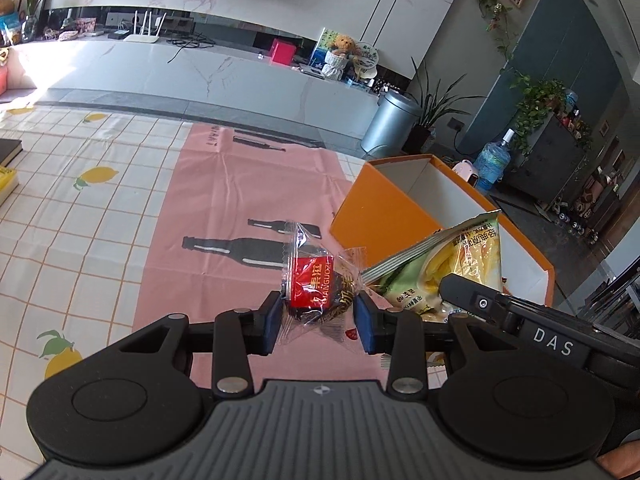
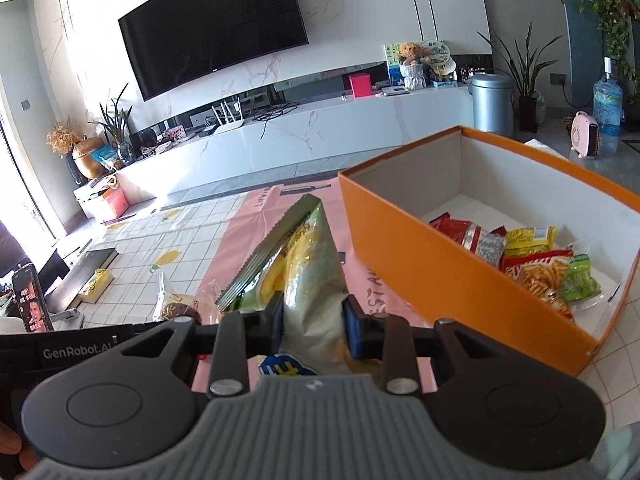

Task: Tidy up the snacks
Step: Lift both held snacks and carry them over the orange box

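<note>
My left gripper is shut on a small clear-wrapped snack with a red label and a dark filling, held above the pink mat. My right gripper is shut on a green and yellow chip bag, its blue pads pressing both sides. That chip bag shows just right of the small snack in the left wrist view. The open orange box stands to the right, with several snack packets lying inside. The orange box sits just beyond both held snacks.
A pink mat with bottle prints lies over a lemon-pattern tablecloth. Books and a phone on a stand sit at the table's left. Beyond the far edge are a white TV cabinet and a grey bin.
</note>
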`<state>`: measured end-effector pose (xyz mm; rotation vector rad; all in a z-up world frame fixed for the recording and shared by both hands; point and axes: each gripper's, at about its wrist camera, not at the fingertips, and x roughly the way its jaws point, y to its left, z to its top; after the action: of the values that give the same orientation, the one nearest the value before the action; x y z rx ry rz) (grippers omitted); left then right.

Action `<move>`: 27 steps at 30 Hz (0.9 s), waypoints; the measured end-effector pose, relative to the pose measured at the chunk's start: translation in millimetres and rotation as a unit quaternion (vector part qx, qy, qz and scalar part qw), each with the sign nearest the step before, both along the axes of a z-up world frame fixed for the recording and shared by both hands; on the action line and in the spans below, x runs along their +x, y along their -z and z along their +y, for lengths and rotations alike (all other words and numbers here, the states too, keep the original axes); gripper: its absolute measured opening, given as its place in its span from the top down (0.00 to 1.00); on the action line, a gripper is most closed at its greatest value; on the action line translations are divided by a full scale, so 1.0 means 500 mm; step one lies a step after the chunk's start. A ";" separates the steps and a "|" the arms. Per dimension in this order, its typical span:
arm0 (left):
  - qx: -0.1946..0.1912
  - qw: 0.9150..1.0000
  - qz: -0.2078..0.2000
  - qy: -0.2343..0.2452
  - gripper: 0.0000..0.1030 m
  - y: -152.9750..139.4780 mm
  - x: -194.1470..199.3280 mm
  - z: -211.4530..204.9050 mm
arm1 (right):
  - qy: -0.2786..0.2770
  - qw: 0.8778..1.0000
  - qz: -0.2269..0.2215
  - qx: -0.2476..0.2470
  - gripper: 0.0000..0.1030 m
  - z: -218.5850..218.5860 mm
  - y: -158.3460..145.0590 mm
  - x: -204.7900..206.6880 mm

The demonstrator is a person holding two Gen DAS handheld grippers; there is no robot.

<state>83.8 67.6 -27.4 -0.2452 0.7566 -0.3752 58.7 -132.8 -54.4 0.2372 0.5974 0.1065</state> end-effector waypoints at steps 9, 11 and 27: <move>0.021 0.998 -0.045 0.030 0.59 -0.080 -0.019 -0.085 | 0.019 0.999 -0.044 -0.005 0.74 -0.101 -0.072 -0.055; 0.026 0.997 -0.054 0.041 0.59 -0.095 -0.016 -0.109 | 0.025 0.998 -0.051 -0.006 0.74 -0.128 -0.084 -0.061; 0.098 0.980 -0.080 0.152 0.59 -0.116 0.129 -0.354 | 0.070 0.997 -0.019 0.019 0.74 -0.376 -0.108 0.029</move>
<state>148.3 -109.6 30.4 0.0891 0.6664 -0.5987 73.1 -320.6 -0.6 0.3121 0.5393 -0.0121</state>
